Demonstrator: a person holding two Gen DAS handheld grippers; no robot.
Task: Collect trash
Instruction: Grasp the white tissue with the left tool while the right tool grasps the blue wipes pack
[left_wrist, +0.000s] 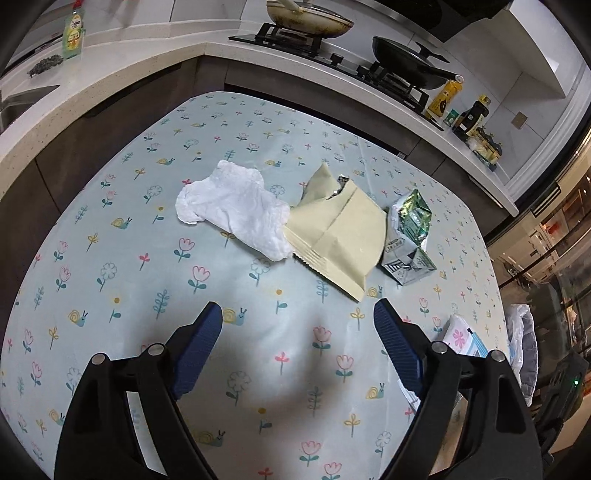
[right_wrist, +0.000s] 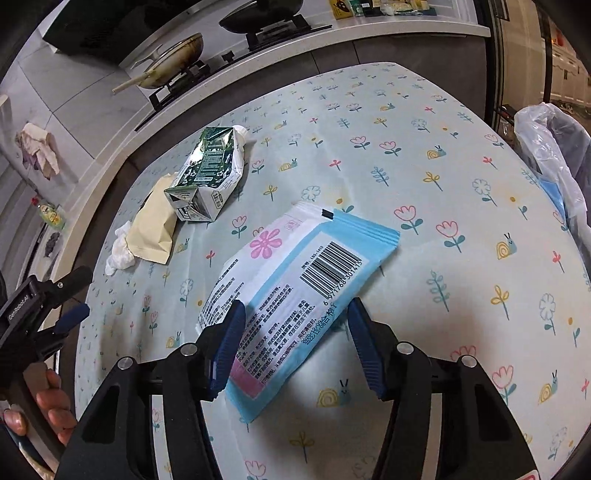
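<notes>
We count four pieces of trash on the flowered table (left_wrist: 110, 221). Ahead of our left gripper (left_wrist: 298, 314), whose jaws stand wide with nothing between them, lie three in a touching row: one crumpled white tissue (left_wrist: 236, 208), one cream paper bag (left_wrist: 340, 236), one flattened green carton (left_wrist: 408, 236). The fourth, a blue wipes packet (right_wrist: 295, 280), lies between the half-open fingers of our right gripper (right_wrist: 295, 314); whether the pads touch it, we cannot tell. One plastic bag (right_wrist: 546, 147) hangs off to its right.
</notes>
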